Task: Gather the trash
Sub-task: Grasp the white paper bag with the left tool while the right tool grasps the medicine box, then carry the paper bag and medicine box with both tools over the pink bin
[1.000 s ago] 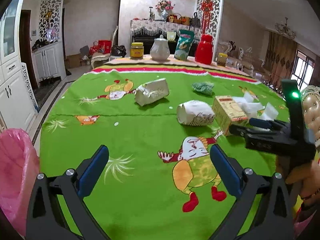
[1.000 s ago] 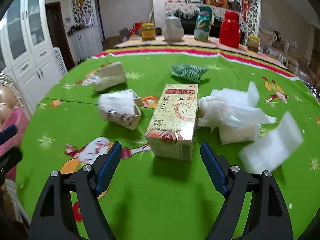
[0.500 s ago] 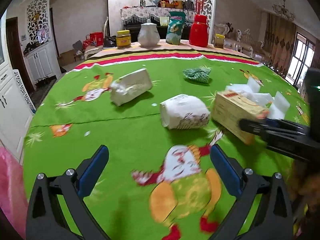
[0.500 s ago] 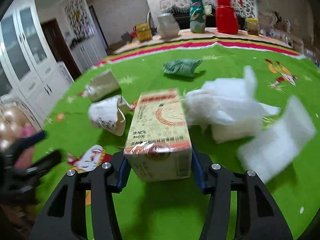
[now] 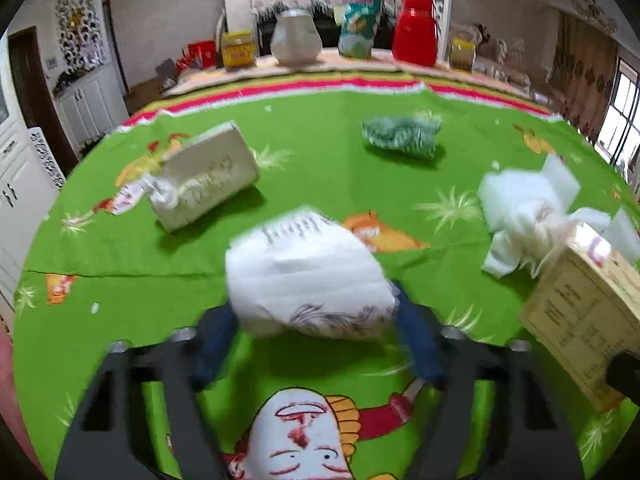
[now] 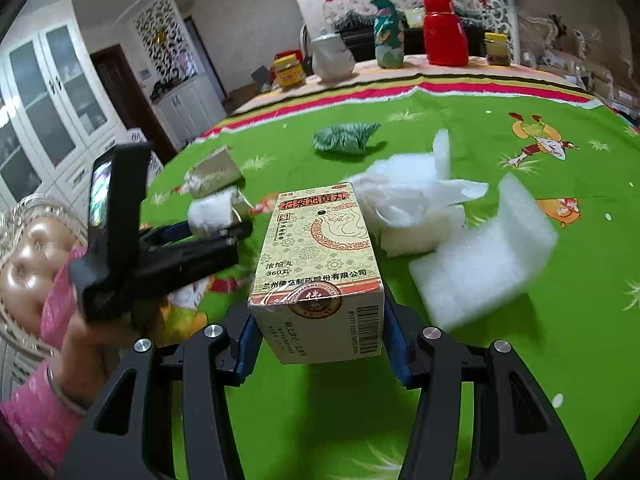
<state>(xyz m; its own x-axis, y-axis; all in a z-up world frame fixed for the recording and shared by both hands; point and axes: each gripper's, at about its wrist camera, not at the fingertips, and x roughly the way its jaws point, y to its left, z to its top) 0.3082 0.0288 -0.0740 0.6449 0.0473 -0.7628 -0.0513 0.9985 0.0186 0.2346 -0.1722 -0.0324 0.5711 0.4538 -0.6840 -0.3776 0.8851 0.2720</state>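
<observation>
A second ago both our grippers stood wide over the green tablecloth [image 5: 320,128] with nothing in them. Now our right gripper [image 6: 316,344] is clamped on the yellow medicine box [image 6: 316,272], lifted clear of the cloth, so that piece is ours to carry off. Our left gripper [image 5: 316,340] has come forward to the crumpled white paper cup [image 5: 308,276], and its jaws are closing with the cup between them; the blur keeps us from saying the pads press firmly yet, though they look to be touching its sides. We judge two pieces are nearly collected together.

Left on the cloth are the flattened white carton [image 5: 204,184] to the left, the green wrapper [image 5: 400,136] farther back, and the white foam and tissue pile [image 6: 440,216] to the right. The two grippers sit near each other, the box just beside our left one's path, so we need care lifting. Jars and a red flask [image 5: 414,28] line the far edge, well apart from us. A pink bag shows low at the left of the left view.
</observation>
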